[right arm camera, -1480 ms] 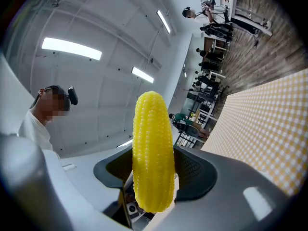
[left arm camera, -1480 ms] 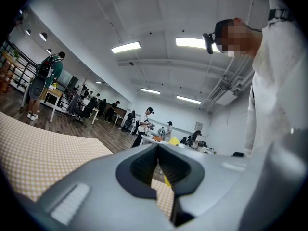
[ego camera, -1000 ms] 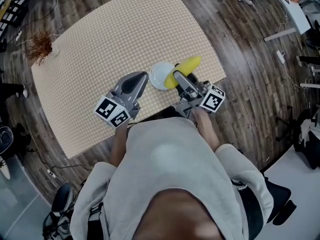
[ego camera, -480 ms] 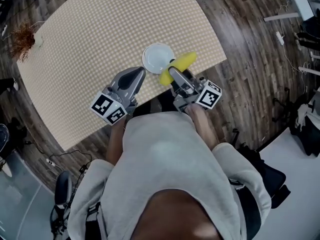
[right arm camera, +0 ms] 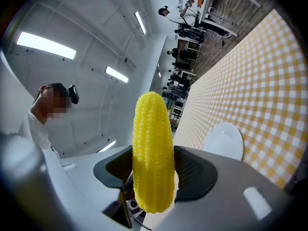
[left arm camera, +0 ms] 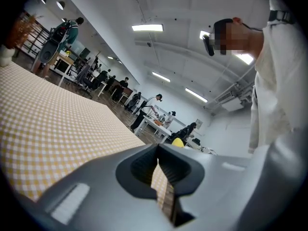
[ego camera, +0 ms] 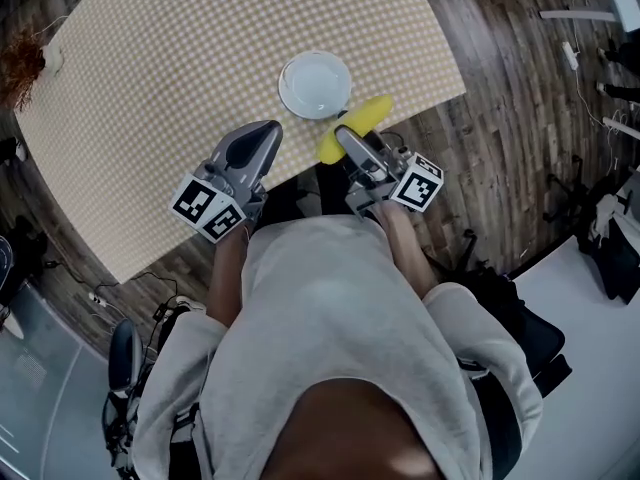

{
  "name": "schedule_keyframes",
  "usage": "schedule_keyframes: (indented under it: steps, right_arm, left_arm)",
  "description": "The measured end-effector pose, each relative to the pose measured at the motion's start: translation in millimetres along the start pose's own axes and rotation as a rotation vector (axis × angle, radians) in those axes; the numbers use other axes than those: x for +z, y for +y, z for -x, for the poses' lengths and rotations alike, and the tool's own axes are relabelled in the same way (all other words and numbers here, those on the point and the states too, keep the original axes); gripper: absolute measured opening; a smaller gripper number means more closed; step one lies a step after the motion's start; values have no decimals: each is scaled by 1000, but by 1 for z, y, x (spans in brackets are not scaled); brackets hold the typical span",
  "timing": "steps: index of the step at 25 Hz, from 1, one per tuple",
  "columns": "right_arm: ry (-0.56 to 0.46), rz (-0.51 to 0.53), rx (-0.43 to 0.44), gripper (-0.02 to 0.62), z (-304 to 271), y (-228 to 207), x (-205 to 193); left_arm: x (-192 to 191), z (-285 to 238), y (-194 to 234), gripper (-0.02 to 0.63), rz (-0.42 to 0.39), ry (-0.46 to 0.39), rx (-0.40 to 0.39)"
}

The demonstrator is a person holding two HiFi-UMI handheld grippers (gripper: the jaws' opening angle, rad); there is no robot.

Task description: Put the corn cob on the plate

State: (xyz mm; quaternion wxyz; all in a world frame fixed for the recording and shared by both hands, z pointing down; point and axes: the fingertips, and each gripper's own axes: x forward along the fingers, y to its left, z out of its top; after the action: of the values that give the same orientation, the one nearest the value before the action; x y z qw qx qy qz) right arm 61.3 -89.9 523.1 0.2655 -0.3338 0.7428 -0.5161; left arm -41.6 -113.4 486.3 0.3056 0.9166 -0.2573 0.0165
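Note:
A yellow corn cob (right arm camera: 153,148) stands upright between the pads of my right gripper (right arm camera: 154,170), which is shut on it. In the head view the corn cob (ego camera: 362,120) hangs over the near edge of the checkered table (ego camera: 180,58), just short of the white plate (ego camera: 315,84). The right gripper (ego camera: 345,140) points toward that plate (right arm camera: 223,141), which holds nothing. My left gripper (ego camera: 262,133) hovers to the left of the corn cob near the same table edge. Its jaws (left arm camera: 158,165) are shut with nothing between them.
A brown dried plant (ego camera: 20,68) sits at the table's far left corner. Wooden floor with cables surrounds the table. People and desks fill the room behind the table (left arm camera: 57,129) in the left gripper view. The person's body is close against the near edge.
Both grippers have sunk and drawn back toward the person. The corn cob, which overlapped the plate's rim, now hangs in front of the plate at the table's near edge.

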Motion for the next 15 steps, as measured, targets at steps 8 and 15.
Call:
schedule_keyframes:
  steps: [8, 15]
  right_arm:
    - [41, 27, -26, 256, -2, -17, -6]
    - [118, 93, -44, 256, -33, -43, 0]
  left_arm:
    - [-10, 4, -10, 9, 15, 4, -2]
    - [-12, 10, -1, 9, 36, 4, 17]
